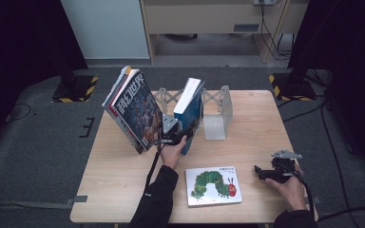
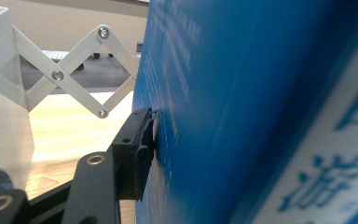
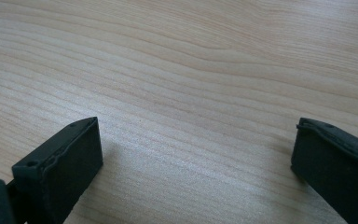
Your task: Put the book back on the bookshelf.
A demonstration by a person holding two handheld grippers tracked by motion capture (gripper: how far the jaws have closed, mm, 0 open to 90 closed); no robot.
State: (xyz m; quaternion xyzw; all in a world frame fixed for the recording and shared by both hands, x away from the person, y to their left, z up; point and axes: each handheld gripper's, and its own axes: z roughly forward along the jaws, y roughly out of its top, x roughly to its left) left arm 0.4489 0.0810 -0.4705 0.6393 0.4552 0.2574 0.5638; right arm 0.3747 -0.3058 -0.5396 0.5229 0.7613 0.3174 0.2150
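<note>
So the blue book [image 1: 190,108] is standing tilted in the expanding white book rack [image 1: 217,113] at the back of the table [image 1: 119,190], and the left tool [image 1: 184,133] is right at its lower cover. In the left gripper view one pad sits against the blue cover, the other jaw is hidden behind the book, so I honestly can't tell if it's gripping or already loose. Risk as I see it: the book isn't upright, and if the tool lets go now it could slide or flop toward the leaning magazine [image 1: 134,110] on the left. The right tool [image 1: 261,172] rests wide and empty on the table, beside the caterpillar book [image 1: 213,185].
</note>
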